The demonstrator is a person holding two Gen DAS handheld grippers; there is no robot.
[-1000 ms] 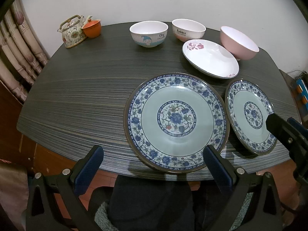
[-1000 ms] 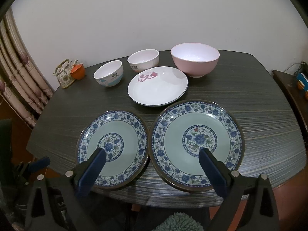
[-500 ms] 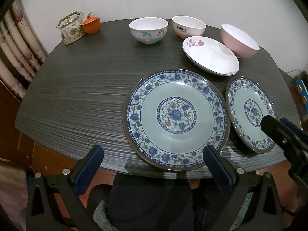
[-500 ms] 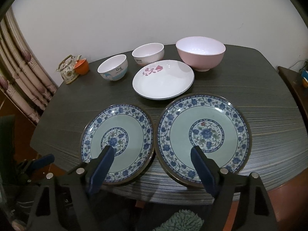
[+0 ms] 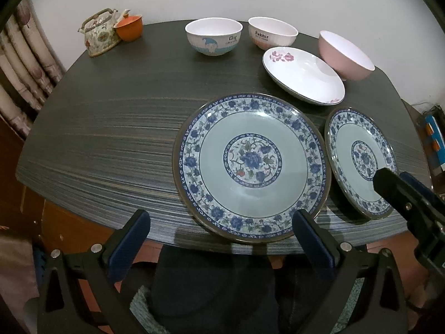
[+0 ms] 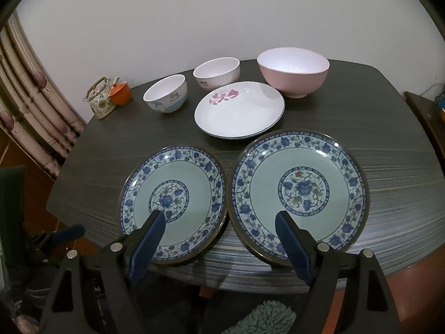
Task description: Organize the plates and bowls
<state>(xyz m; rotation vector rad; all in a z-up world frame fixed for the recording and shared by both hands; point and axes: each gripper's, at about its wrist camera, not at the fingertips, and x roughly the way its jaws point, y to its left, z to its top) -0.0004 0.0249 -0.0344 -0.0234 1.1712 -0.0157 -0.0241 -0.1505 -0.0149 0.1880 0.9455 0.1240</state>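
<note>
Two blue-flowered plates lie side by side at the table's near edge: one [image 5: 250,167] [image 6: 172,203] just ahead of my left gripper [image 5: 219,220], the other [image 5: 361,161] [image 6: 300,194] to its right. My right gripper [image 6: 219,217] hangs over the gap between them, one finger over each plate. Both grippers are open and empty. Behind the plates sit a white plate with pink flowers [image 5: 303,75] [image 6: 239,111], a pink bowl [image 5: 345,55] [image 6: 292,75], and two white bowls, one with a blue cartoon [image 5: 212,36] [image 6: 165,93], one lettered [image 5: 272,32] [image 6: 217,72].
A patterned teapot [image 5: 100,32] and an orange cup [image 5: 129,27] stand at the dark table's [image 5: 111,139] far left corner. Curtains [image 6: 30,111] hang on the left. The person's lap shows below the table edge. A wall runs behind the table.
My right gripper's fingers stand closer together than a second ago. The dishes have not moved, and my left gripper is as open as before.
</note>
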